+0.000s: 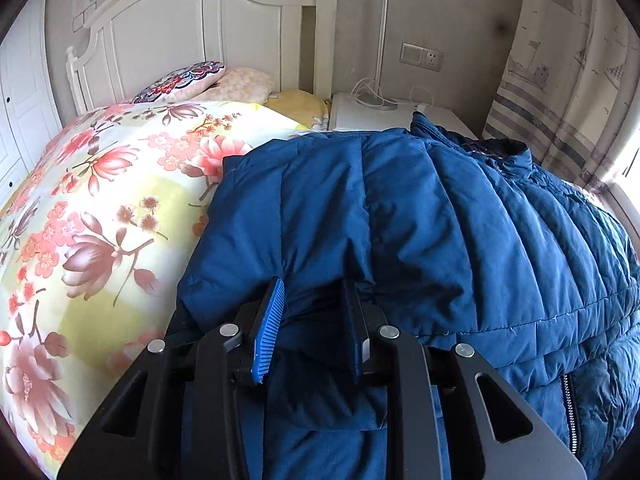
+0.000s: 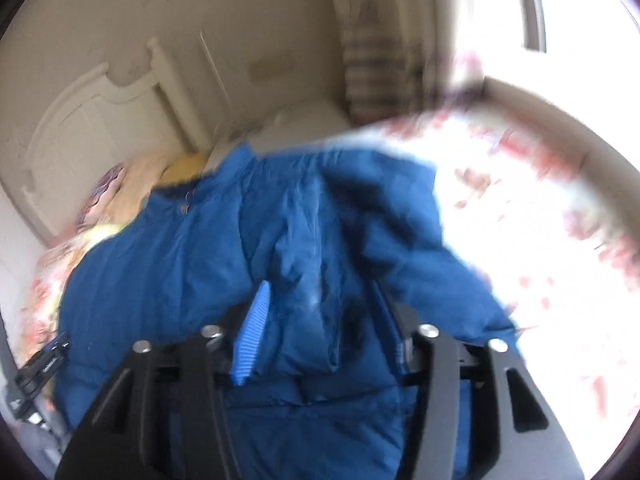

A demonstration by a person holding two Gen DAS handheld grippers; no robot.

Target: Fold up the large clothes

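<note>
A large blue quilted jacket point(image 1: 440, 220) lies spread over a floral quilt point(image 1: 100, 200) on a bed. In the left wrist view, my left gripper point(image 1: 313, 282) is shut on a bunched fold of the jacket near its left edge, where a sleeve lies folded over the body. The right wrist view is blurred. There the same jacket point(image 2: 200, 260) fills the middle, and my right gripper point(image 2: 320, 286) has a thick fold of blue fabric packed from one pad to the other. The jacket's collar point(image 1: 500, 152) points toward the headboard, and a zipper point(image 1: 570, 412) runs at the lower right.
A white headboard point(image 1: 180, 32) and several pillows point(image 1: 180, 80) are at the far end of the bed. A white nightstand point(image 1: 360, 116) with a lamp pole point(image 1: 384, 40) and cables stands beside it. A curtain point(image 1: 560, 80) and a bright window are to the right.
</note>
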